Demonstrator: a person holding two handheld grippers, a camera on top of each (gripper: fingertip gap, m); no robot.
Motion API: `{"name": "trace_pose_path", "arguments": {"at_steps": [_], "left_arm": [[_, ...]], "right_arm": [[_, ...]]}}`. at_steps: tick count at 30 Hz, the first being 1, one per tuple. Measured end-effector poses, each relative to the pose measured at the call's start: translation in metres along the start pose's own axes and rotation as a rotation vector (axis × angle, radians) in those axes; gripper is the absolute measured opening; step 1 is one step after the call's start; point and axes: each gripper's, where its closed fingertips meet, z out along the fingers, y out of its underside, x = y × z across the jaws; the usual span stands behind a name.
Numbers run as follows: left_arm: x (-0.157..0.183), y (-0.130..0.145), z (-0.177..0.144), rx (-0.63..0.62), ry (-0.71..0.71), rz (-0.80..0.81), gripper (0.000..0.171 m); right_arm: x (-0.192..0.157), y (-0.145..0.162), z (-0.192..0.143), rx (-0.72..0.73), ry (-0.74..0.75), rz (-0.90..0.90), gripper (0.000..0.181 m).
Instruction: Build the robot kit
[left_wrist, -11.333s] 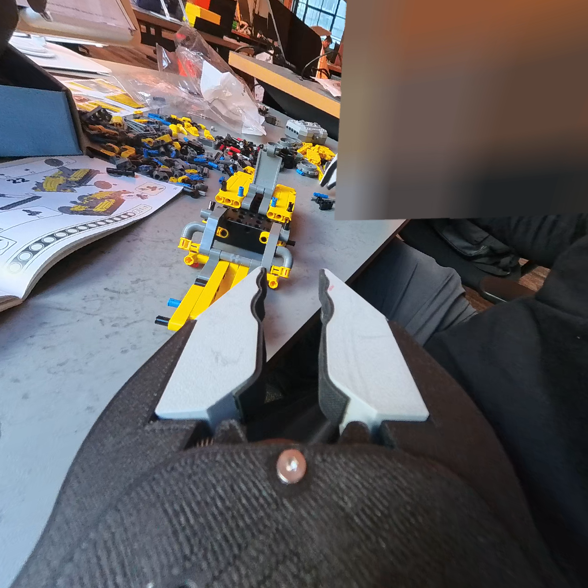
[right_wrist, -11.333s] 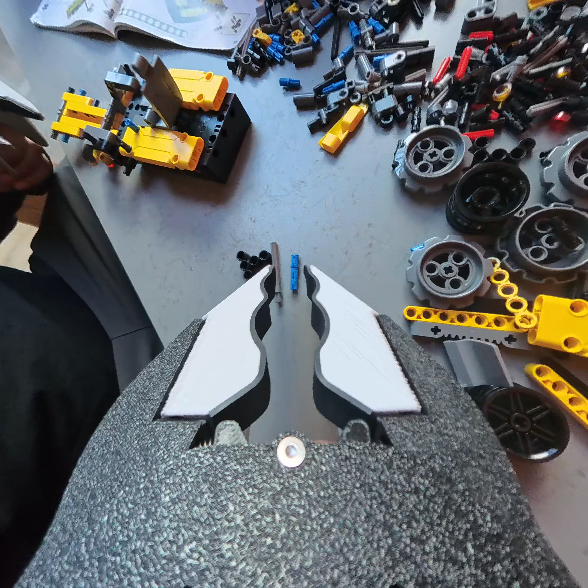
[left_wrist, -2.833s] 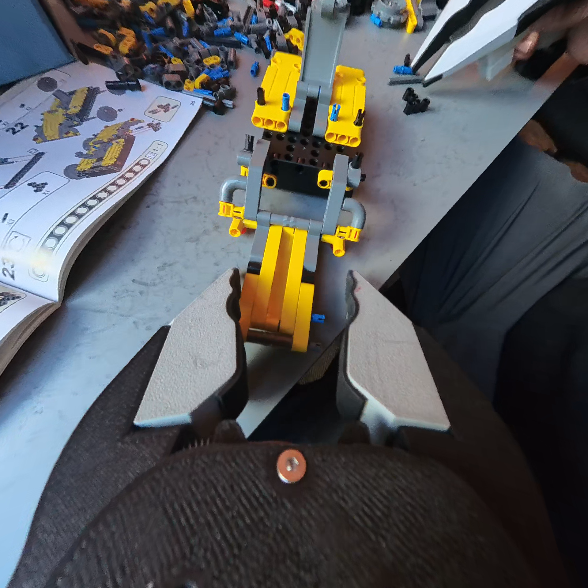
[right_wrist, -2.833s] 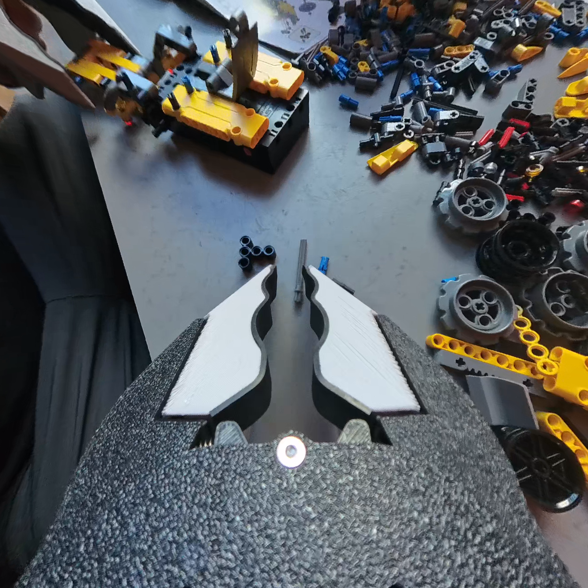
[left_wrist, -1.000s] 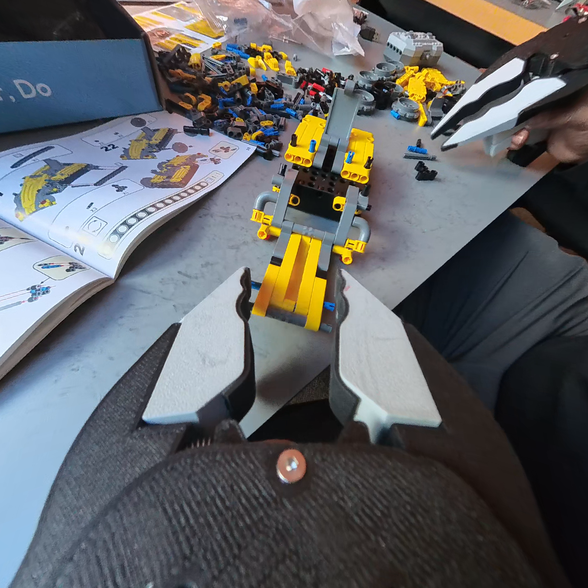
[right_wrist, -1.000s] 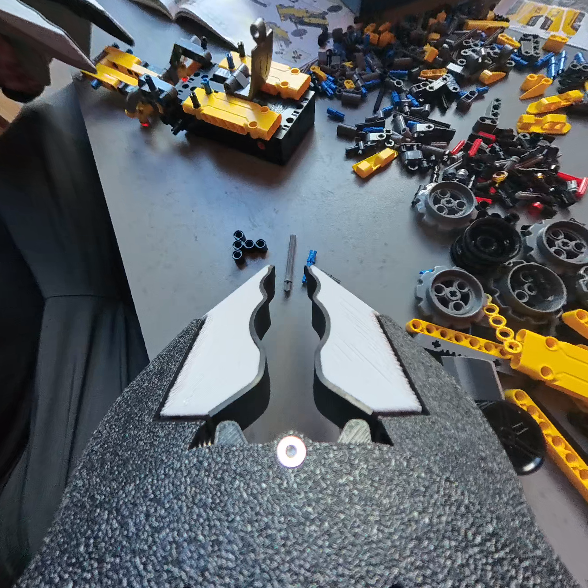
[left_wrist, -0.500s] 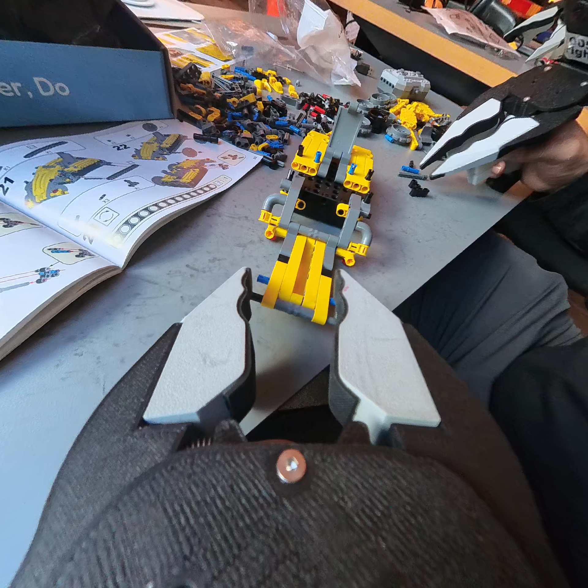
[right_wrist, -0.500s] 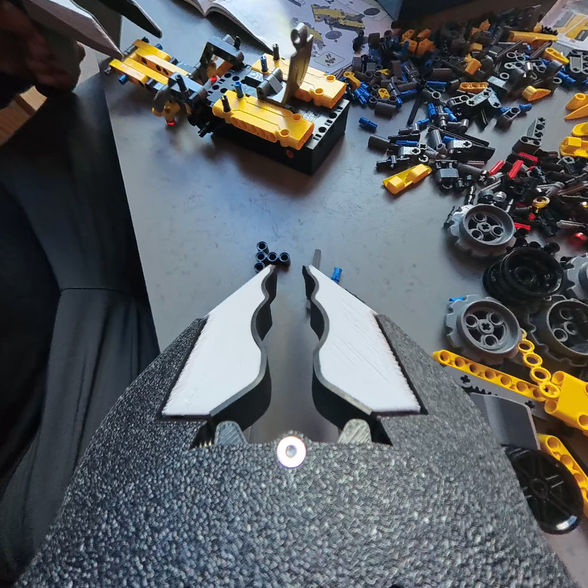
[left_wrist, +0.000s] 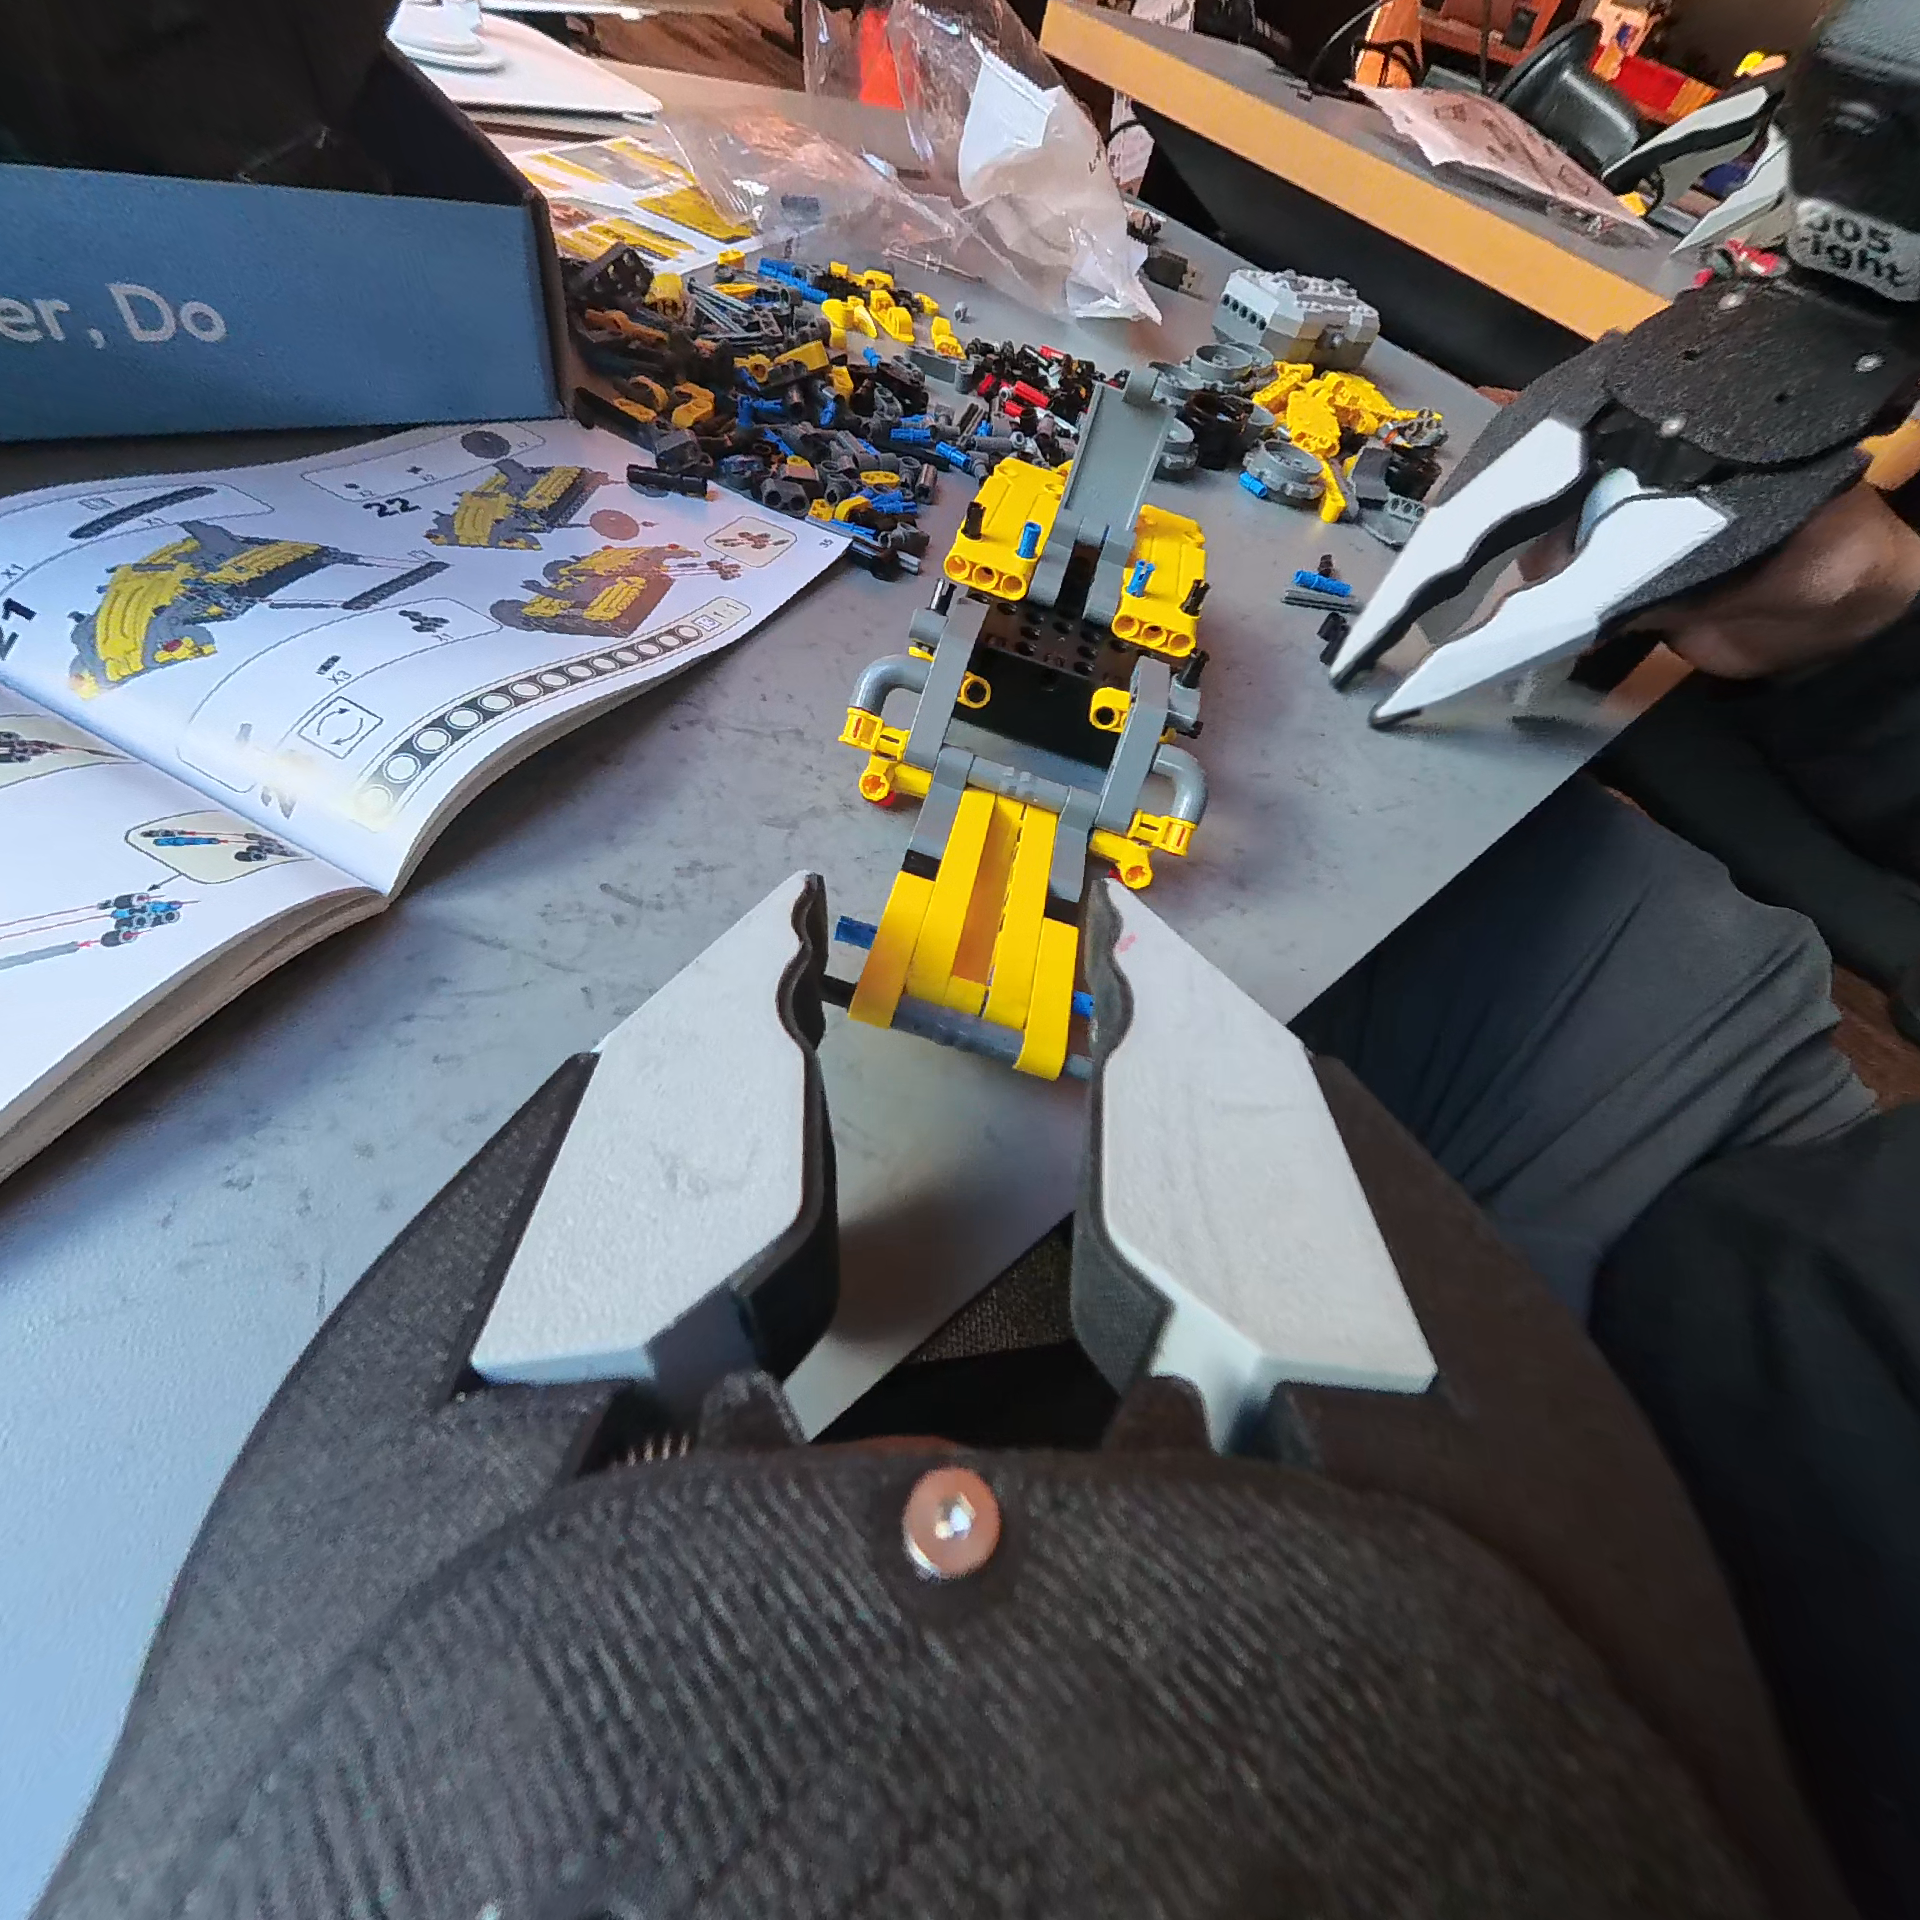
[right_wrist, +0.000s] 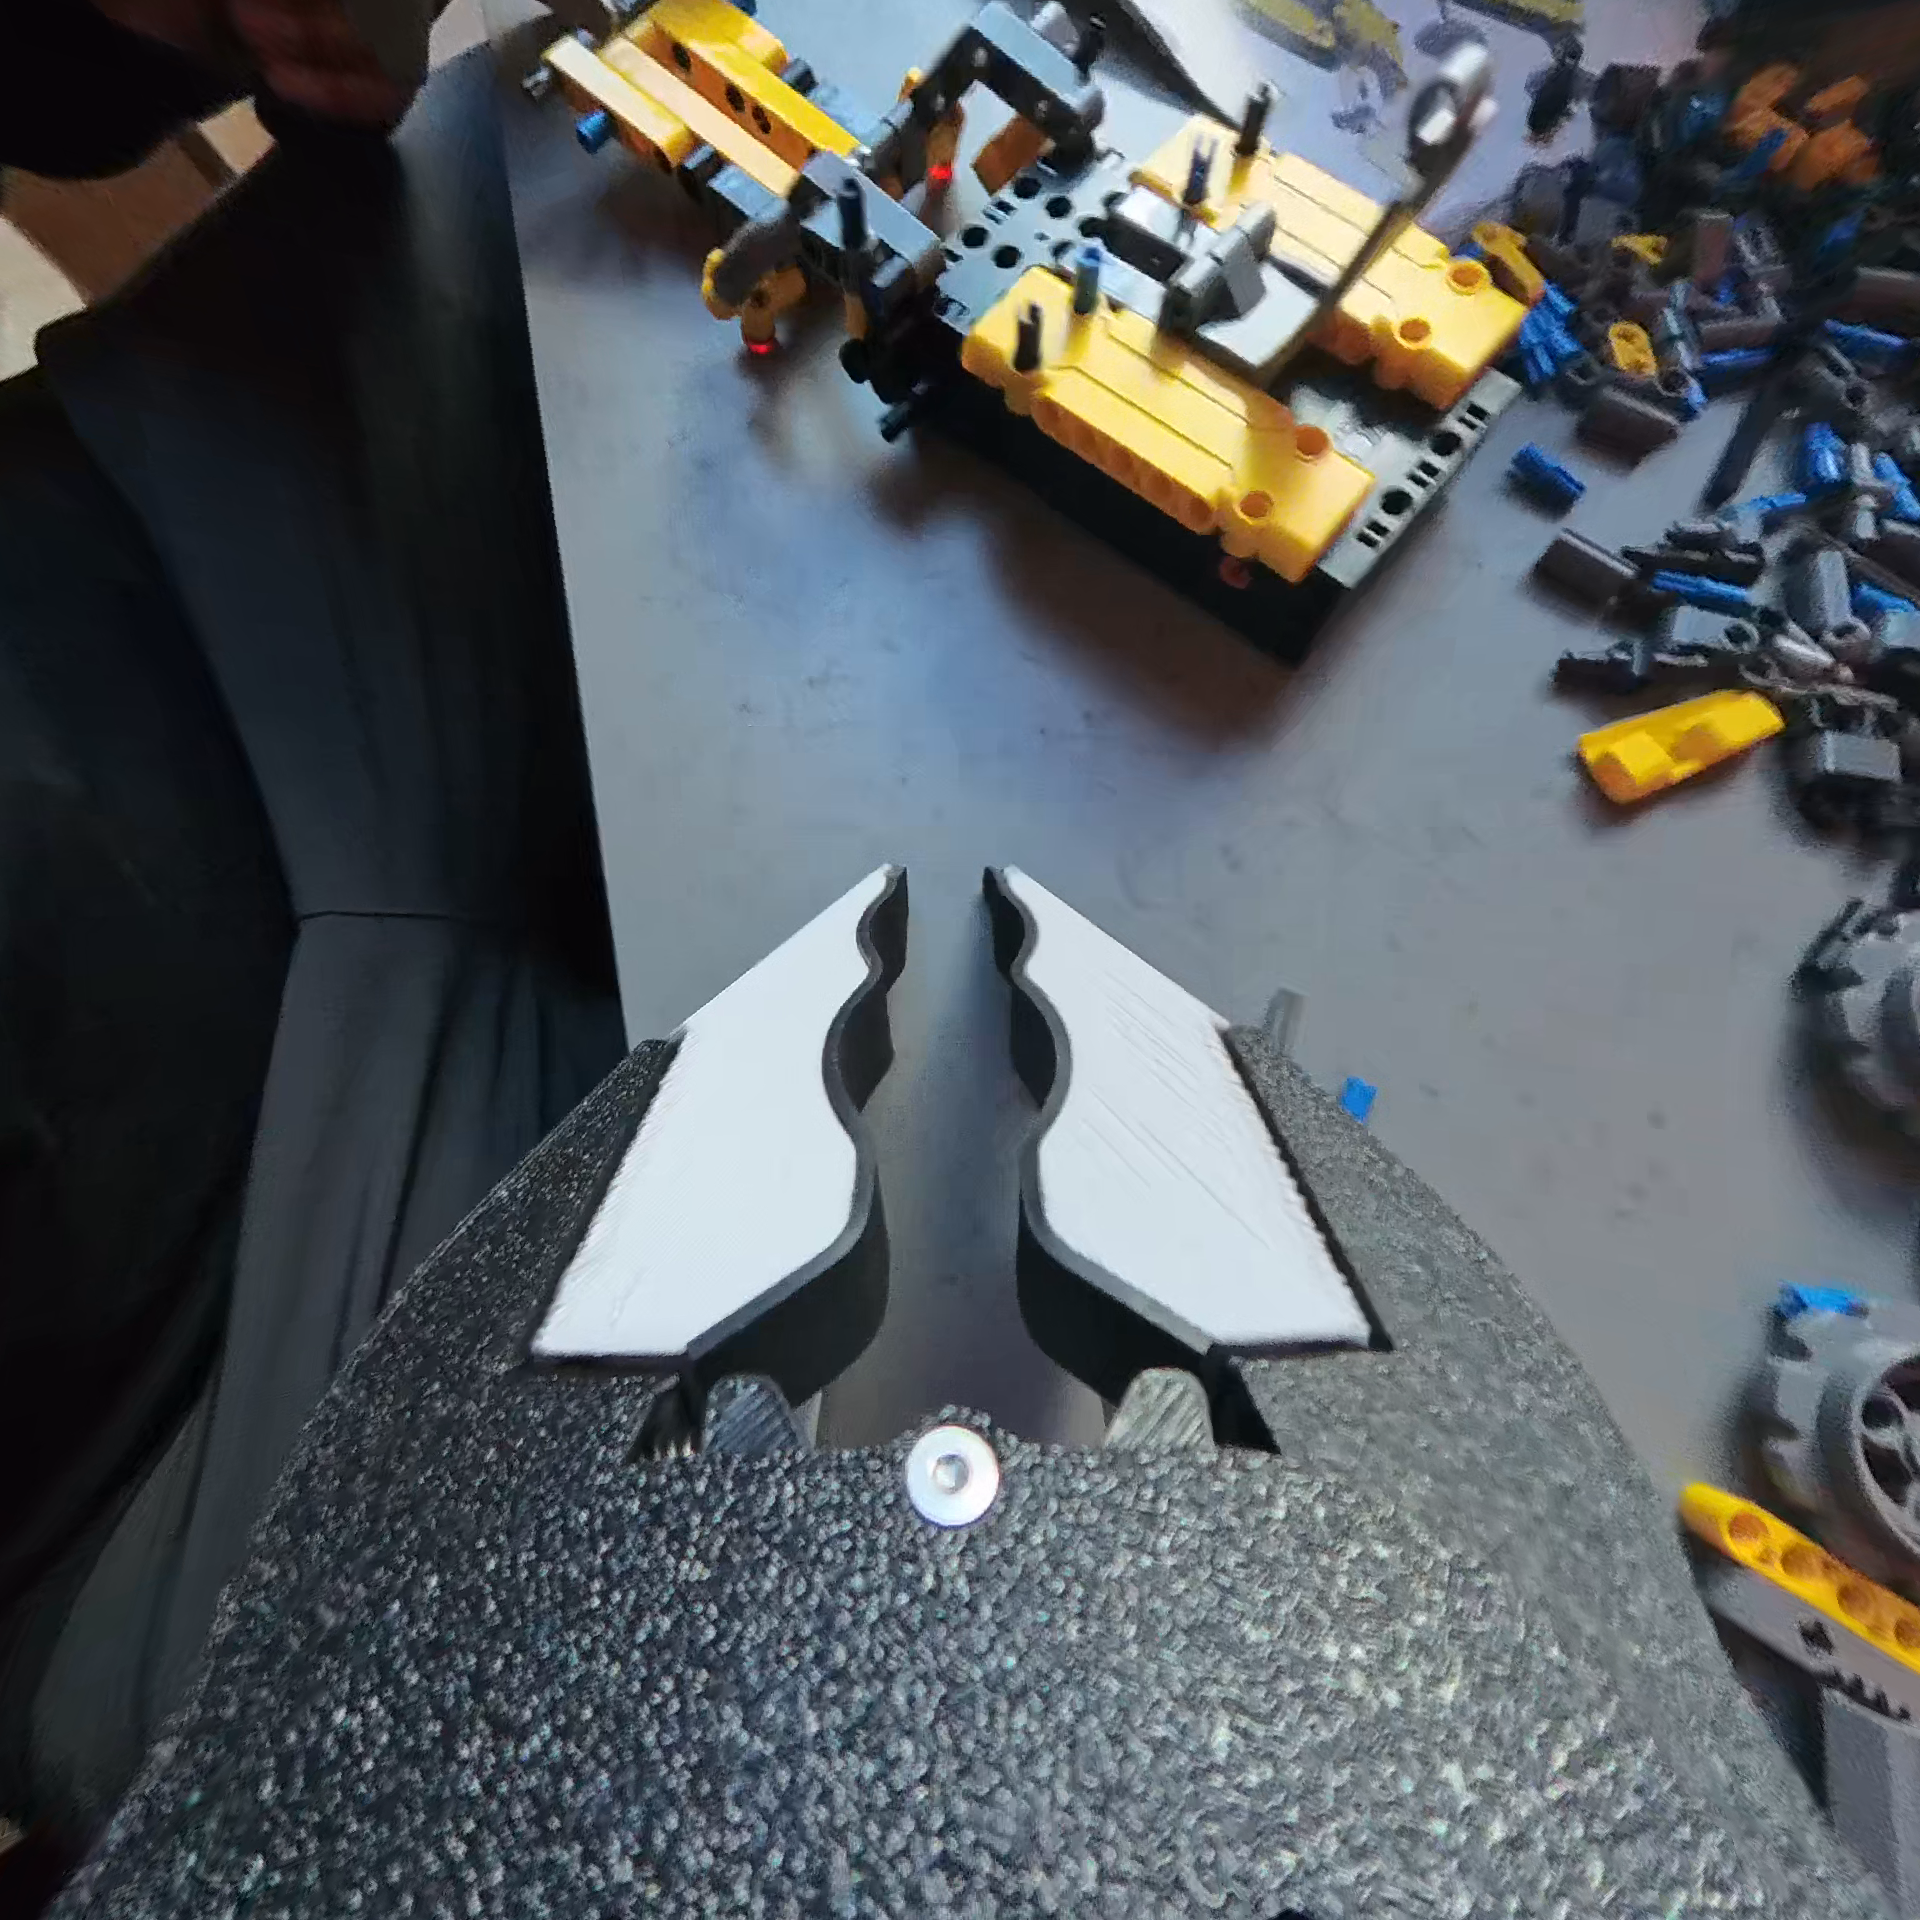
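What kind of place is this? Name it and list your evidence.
Probably a shared workshop or lab bench used for building a toy brick kit: a half-built yellow and black brick vehicle on a scuffed grey table, an open printed instruction booklet, and a second bench behind.

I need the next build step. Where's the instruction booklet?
In the left wrist view, the open instruction booklet lies on the table's left side, between the blue box and the yellow model.

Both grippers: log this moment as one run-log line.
left gripper: shut on yellow model, nose end | right gripper: open, empty, above table | booklet: open beside model
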Motion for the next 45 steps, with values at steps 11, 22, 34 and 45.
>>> {"name": "trace_pose_path", "arguments": {"at_steps": [11, 22, 34, 45], "left_arm": [[-0.001, 0.0, -0.002, 0.007, 0.01, -0.009, 0.045], [0.001, 0.0, -0.001, 0.001, 0.008, -0.003, 0.046], [0.002, 0.0, -0.001, 0.005, 0.013, -0.007, 0.045], [0.003, 0.001, -0.002, -0.007, 0.006, 0.003, 0.047]], "right_arm": [[0.022, 0.003, -0.016, 0.052, 0.119, 0.075, 0.025], [-0.002, -0.012, 0.0, 0.044, 0.049, -0.036, 0.019], [0.017, 0.014, -0.02, 0.009, 0.13, 0.03, 0.017], [-0.001, -0.01, -0.006, 0.068, 0.053, 0.007, 0.019]]}}
